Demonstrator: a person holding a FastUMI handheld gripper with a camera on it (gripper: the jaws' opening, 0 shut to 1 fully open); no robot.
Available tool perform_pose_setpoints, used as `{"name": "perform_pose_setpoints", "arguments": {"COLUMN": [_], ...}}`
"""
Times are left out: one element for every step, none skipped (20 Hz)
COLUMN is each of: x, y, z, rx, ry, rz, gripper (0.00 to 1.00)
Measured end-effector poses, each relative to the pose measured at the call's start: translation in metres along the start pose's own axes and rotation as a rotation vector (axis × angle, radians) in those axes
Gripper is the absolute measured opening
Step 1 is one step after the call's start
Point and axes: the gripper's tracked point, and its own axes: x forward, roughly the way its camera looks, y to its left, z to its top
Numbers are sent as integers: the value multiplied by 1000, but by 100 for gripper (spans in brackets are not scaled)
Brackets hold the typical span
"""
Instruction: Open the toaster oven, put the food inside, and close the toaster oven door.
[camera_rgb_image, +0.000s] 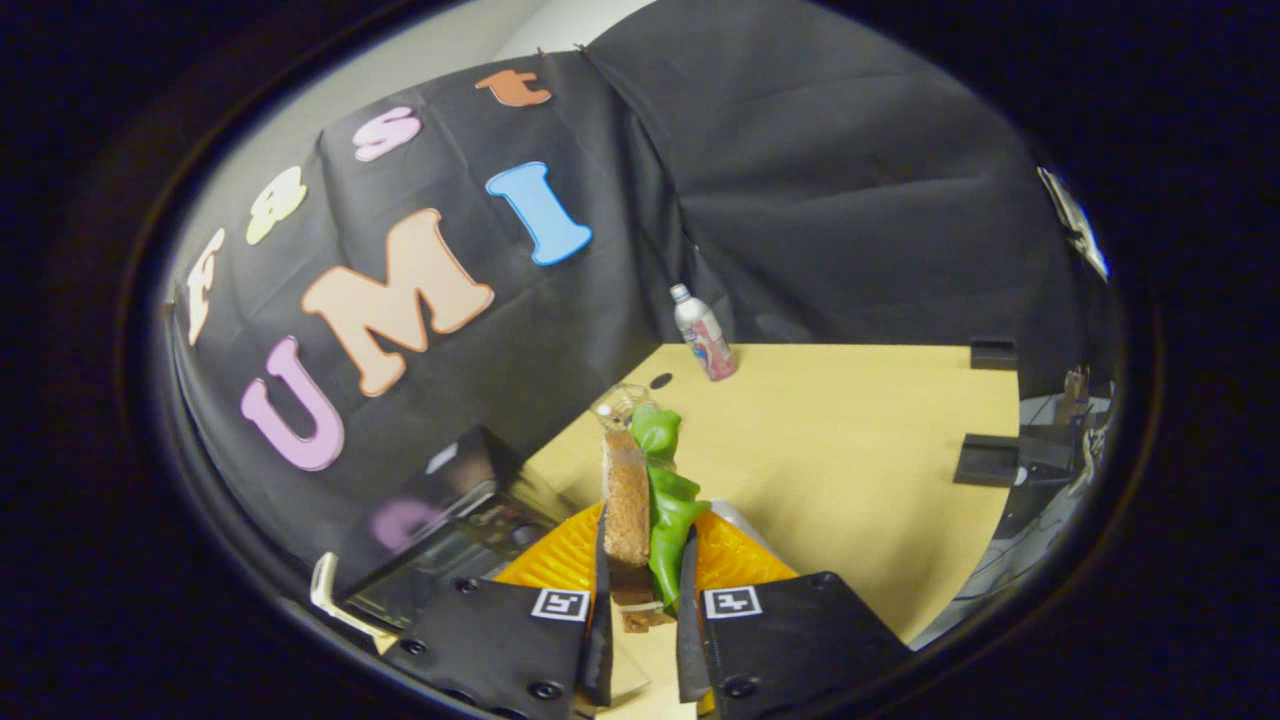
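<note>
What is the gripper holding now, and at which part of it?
The gripper holds the sandwich, a brown bread slice with green lettuce. The jaws press its lower end from both sides; the rest sticks out ahead, above the orange plate.

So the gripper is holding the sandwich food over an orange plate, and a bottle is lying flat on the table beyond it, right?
Not quite. The bottle is standing up, a little tilted, on the table near the black cloth wall, not lying flat. The gripper view shows this. The rest holds: the gripper is shut on the sandwich food, a brown slice with a green leaf, over the orange plate.
</note>
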Motion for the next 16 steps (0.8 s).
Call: {"name": "perform_pose_setpoints", "arguments": {"x": [-7, -14, -18, -22, -24, -24, -25, -25, -26, -25, -23, -22, -20, -22, -19, -11], "y": [12, 21, 30, 39, 49, 58, 69, 79, 92, 104, 116, 128, 140, 152, 159, 161], "z": [-8, -16, -27, -39, -53, -66, -79, -90, -102, -112, -120, -128, -134, -140, -145, -153], "rx": [16, 26, 31, 30, 25, 16, 6, 0, 0, 8, 20, 35, 49, 61, 66, 73], "ry": [12, 31, 53, 78, 108, 138, 165, 189, 212, 231, 245, 255, 264, 271, 283, 291], "rz": [25, 46, 62, 81, 100, 120, 138, 159, 180, 199, 221, 242, 263, 277, 282, 291], "gripper": [27, 27, 27, 27, 27, 27, 27, 27, 27, 27, 27, 27, 27, 27, 27, 27]}}
